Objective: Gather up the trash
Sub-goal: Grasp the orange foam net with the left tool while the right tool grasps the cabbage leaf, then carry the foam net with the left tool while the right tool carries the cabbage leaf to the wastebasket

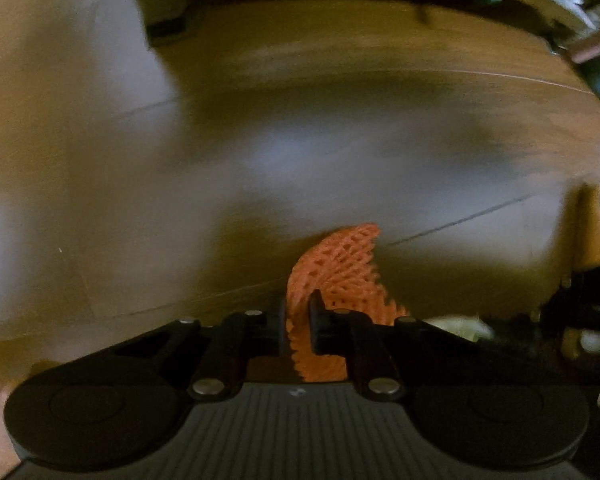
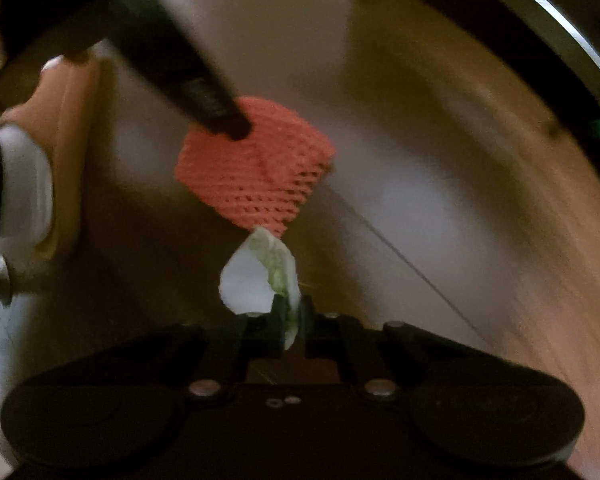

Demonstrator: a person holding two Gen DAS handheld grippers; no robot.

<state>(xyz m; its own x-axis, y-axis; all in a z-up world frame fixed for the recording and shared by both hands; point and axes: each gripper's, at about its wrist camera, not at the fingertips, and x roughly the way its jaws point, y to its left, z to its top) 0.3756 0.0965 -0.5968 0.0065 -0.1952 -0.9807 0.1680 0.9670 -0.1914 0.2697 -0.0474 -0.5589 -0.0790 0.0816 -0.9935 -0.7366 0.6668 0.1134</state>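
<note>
Two pieces of litter are in hand above a wooden floor [image 1: 340, 80]. The left gripper [image 1: 298, 312] has its jaws pressed together on an orange foam net [image 1: 340, 268], which fans out just ahead of its fingertips and runs back between them. The right gripper [image 2: 292, 312] is pinching a white scrap with a pale green edge [image 2: 256, 276], which curls up and to the left of its fingertips. From the right wrist, the net [image 2: 256, 168] hangs directly ahead of the scrap, nearly touching its tip, with the other tool's dark finger [image 2: 216, 116] clamped on its upper edge.

Both pickups look done; by all appearances dropping the pieces off remains. No bin, bag or other container is clearly visible in either view, so what has already been collected cannot be told. A tan and white object [image 2: 40, 184] to the right gripper's left is too blurred to identify.
</note>
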